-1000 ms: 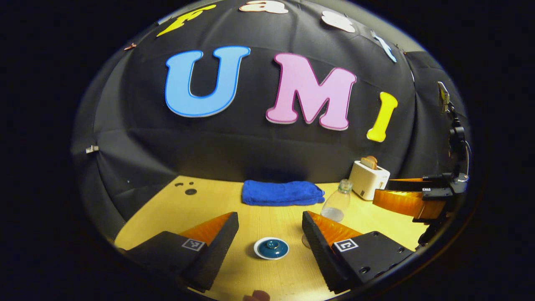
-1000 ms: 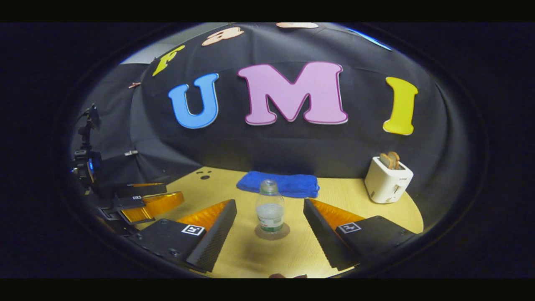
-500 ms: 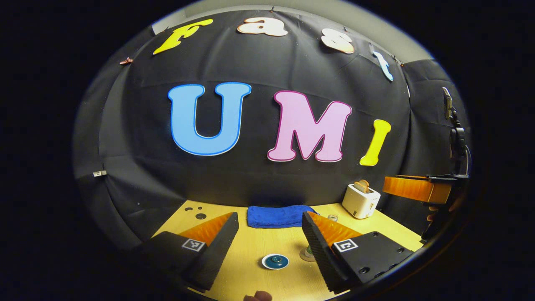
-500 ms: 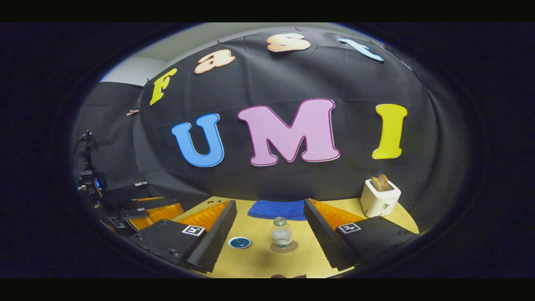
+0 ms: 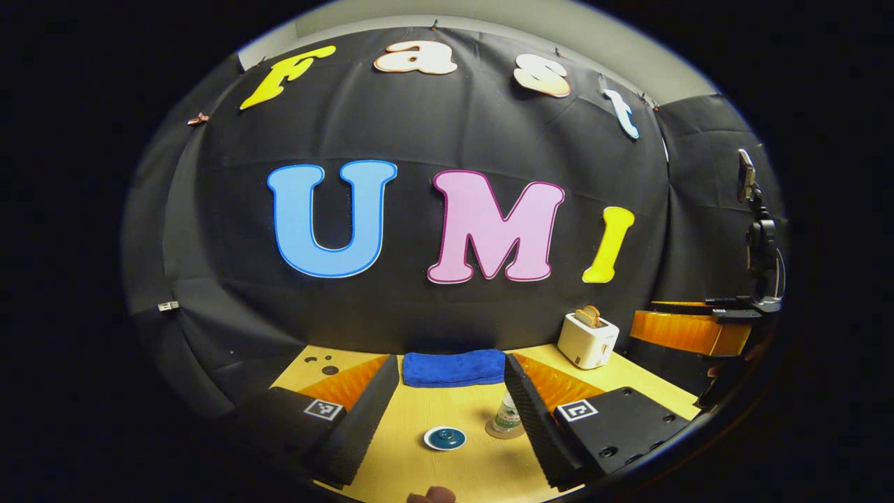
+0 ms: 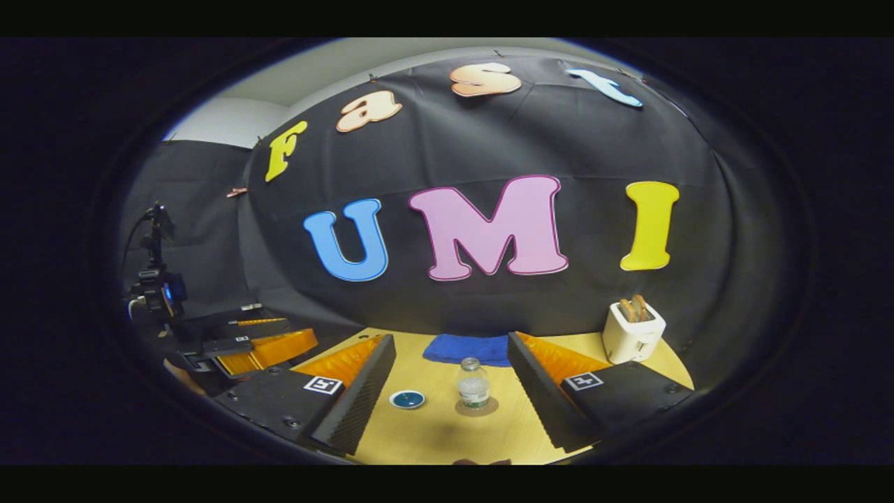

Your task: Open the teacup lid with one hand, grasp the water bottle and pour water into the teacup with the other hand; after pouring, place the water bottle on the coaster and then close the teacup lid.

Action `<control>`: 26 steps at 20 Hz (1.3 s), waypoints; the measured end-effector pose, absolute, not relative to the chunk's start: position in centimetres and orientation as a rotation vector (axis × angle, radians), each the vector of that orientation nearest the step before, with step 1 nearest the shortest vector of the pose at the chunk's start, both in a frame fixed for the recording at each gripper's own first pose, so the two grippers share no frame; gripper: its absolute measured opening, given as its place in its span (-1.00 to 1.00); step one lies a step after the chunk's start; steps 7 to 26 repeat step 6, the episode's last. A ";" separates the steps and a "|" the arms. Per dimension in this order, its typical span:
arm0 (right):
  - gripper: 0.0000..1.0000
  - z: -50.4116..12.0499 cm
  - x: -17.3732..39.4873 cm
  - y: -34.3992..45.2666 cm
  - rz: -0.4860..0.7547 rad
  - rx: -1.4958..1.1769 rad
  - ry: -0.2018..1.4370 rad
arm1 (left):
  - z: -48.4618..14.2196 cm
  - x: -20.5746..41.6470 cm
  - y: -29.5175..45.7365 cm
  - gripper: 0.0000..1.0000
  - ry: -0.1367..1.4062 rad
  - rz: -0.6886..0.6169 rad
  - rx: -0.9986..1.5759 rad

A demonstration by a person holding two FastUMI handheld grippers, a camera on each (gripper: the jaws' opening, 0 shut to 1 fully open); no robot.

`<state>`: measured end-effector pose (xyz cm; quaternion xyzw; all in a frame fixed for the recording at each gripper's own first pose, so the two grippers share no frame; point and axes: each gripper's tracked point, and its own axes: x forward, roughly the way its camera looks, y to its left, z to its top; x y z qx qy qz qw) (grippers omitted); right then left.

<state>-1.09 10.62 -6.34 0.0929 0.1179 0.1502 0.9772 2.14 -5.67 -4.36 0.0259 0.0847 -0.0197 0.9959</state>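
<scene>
The teacup (image 5: 445, 438) stands on the wooden table with its dark teal lid on, white rim showing. Right of it a small clear water bottle (image 5: 506, 416) stands upright on a round brown coaster (image 5: 497, 432), partly behind my own right finger. My left gripper (image 5: 452, 367) is open, raised well above and behind both, holding nothing. In the right gripper view the teacup (image 6: 407, 399) and the bottle (image 6: 473, 384) on its coaster (image 6: 478, 407) sit low between the fingers of my right gripper (image 6: 451, 342), which is open and far back from them.
A folded blue towel (image 5: 454, 368) lies at the table's back edge. A white toaster (image 5: 587, 340) with toast stands at the back right. The right gripper's orange finger (image 5: 688, 332) juts in from the right. The left gripper (image 6: 269, 347) hovers at the left.
Both grippers have pulled up and back from the table, so the teacup and bottle look smaller and lower. Both stayed open. Teacup, bottle and coaster have not moved.
</scene>
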 end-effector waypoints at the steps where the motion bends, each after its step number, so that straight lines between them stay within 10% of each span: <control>1: 0.97 -6.1 -1.2 10.4 0.311 0.179 0.230 | -4.1 2.0 -6.0 0.90 0.168 -0.038 0.057; 26: 0.97 -5.1 -1.3 9.0 0.343 0.190 0.214 | -3.3 1.7 -7.8 0.92 0.158 -0.014 0.062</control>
